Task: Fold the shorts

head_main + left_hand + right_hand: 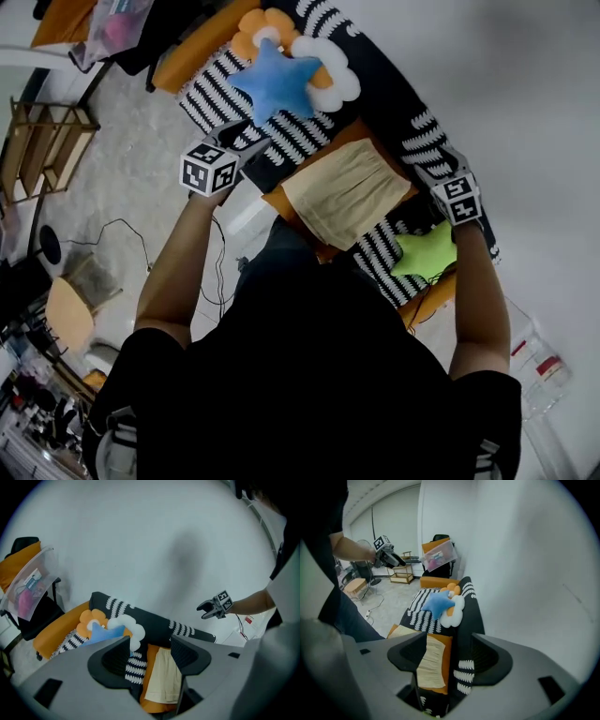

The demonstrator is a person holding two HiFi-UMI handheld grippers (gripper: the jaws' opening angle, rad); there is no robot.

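While both claws hang above the sofa with nothing gripped, I read this as the approach, the very start of the fold. The pale beige fabric shorts (347, 192) lie flat on a square orange cushion (277, 201), which sits on the black sofa with white markings (403, 94). The left claw (251, 147) is spread wide and empty, off to the left of the shorts and near a blue star-shaped pillow (277, 82); its own view shows the shorts through the gap, below and well apart. The right claw (429, 178) is spread too, nothing between its jaws, near the shorts' right edge and above a green star-shaped pillow (427, 251). Next move, I'd say: drop each claw to an edge of the shorts, pinch only cloth, not cushion, then carry it across.
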